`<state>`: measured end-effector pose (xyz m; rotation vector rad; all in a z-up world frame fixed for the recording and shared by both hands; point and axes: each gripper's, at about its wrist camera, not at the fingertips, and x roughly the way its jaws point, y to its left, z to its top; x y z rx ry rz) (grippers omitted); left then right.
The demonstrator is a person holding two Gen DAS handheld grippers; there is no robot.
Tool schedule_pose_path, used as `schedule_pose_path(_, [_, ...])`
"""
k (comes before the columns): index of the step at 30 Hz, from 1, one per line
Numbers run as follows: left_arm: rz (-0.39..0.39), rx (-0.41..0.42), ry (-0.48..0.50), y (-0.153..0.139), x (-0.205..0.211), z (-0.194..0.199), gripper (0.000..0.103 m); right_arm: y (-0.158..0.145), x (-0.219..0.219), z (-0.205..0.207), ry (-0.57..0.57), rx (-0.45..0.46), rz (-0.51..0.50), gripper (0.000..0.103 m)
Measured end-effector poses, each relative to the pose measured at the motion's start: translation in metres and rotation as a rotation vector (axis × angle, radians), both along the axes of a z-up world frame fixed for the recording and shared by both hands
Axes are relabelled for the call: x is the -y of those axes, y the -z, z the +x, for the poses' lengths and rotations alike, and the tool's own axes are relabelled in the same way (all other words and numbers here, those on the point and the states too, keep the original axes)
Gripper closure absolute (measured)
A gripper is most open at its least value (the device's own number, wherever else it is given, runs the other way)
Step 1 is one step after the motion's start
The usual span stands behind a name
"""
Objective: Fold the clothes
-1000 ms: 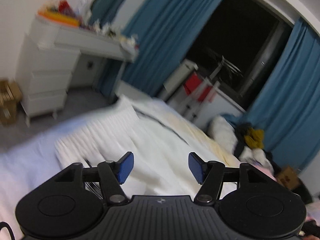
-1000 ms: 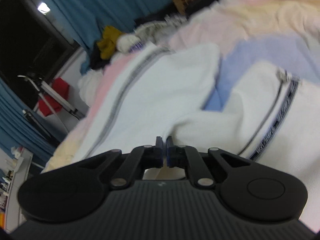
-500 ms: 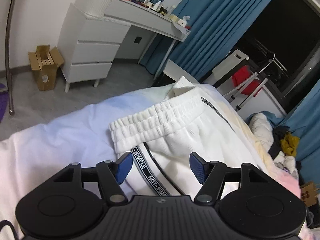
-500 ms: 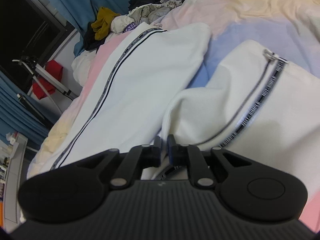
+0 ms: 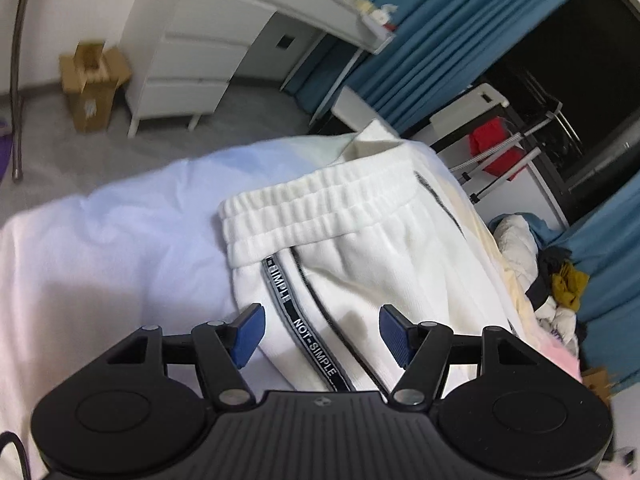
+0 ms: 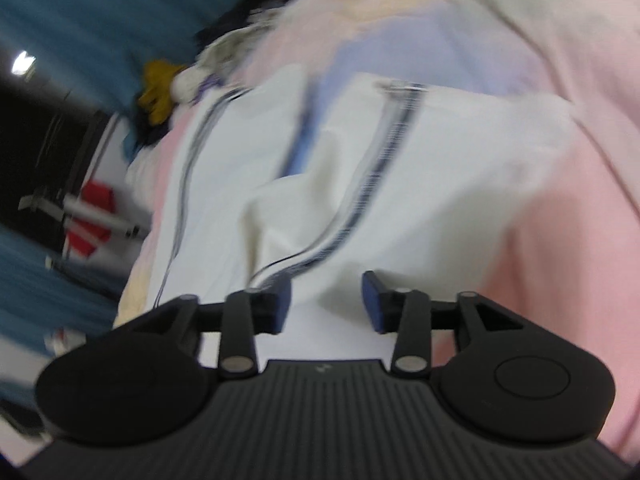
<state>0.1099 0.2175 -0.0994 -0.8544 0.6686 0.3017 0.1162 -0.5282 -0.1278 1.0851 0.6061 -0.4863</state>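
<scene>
White track pants [image 5: 360,240] with a ribbed elastic waistband and a black-grey lettered side stripe lie on the pastel bedspread [image 5: 120,240]. My left gripper [image 5: 322,334] hovers open just above the stripe, below the waistband, with nothing pinched. In the blurred right wrist view the pants' two legs [image 6: 360,184] lie spread on the bed, the nearer one folded over. My right gripper [image 6: 326,302] hangs above the white cloth; its jaws are opening and no cloth sits between the pads.
A white chest of drawers [image 5: 192,60] and a cardboard box [image 5: 92,84] stand on the grey floor past the bed edge. Blue curtains [image 5: 420,32], a drying rack with a red item [image 5: 496,148], and a heap of clothes [image 5: 556,280] lie beyond the bed.
My right gripper was shut on the white cloth; it has let go, spread its jaws and swung sideways. My left gripper has dropped closer to the waistband and rolled, staying open.
</scene>
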Motion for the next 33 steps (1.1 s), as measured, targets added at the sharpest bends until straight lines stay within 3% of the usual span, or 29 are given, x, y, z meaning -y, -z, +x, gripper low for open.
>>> schedule_pose_path(4, [-0.081,0.001,-0.021,0.013,-0.018,0.002,0.038,0.012,0.017,-0.031,0.142,-0.011,0.074,0.055])
schedule_pose_path(7, [-0.133,-0.001,-0.06,0.024,-0.027,0.005,0.039,0.021,0.022,-0.059,0.258,0.027,0.141,0.047])
schedule_pose_path(8, [-0.14,0.001,-0.066,0.026,-0.029,0.007,0.039,0.023,0.023,-0.064,0.273,0.024,0.143,0.039])
schedule_pose_path(11, [-0.146,0.006,-0.079,0.032,-0.032,0.012,0.039,0.035,0.026,-0.063,0.301,0.008,0.168,0.039])
schedule_pose_path(15, [-0.121,0.012,-0.088,0.035,-0.028,0.022,0.044,0.058,0.028,-0.032,0.263,-0.014,0.245,0.04])
schedule_pose_path(16, [-0.11,0.009,-0.094,0.034,-0.027,0.024,0.053,0.059,0.028,-0.024,0.262,-0.015,0.229,0.042])
schedule_pose_path(17, [-0.097,0.015,-0.092,0.032,-0.025,0.024,0.066,0.059,0.027,-0.017,0.261,-0.015,0.209,0.053])
schedule_pose_path(18, [-0.083,0.022,-0.089,0.03,-0.023,0.024,0.071,0.052,0.025,-0.011,0.261,-0.016,0.151,0.068])
schedule_pose_path(20, [-0.067,0.083,-0.079,0.021,-0.021,0.022,0.099,0.033,0.017,-0.001,0.227,-0.024,-0.011,0.089])
schedule_pose_path(22, [-0.035,0.161,-0.064,0.009,-0.019,0.018,0.101,0.016,0.008,0.002,0.205,0.025,-0.12,0.093])
schedule_pose_path(25, [0.018,0.263,-0.034,-0.011,-0.014,0.005,0.102,-0.003,0.005,-0.003,0.204,0.118,-0.188,0.094])
schedule_pose_path(28, [-0.015,0.296,-0.043,-0.022,-0.02,-0.011,0.103,-0.021,0.003,-0.013,0.21,0.214,-0.245,0.095])
schedule_pose_path(30, [-0.069,0.33,-0.103,-0.028,-0.035,-0.033,0.103,-0.035,0.003,-0.028,0.222,0.281,-0.267,0.095])
schedule_pose_path(33, [-0.083,0.404,-0.264,-0.05,-0.077,-0.074,0.103,-0.058,0.004,-0.049,0.238,0.348,-0.311,0.095])
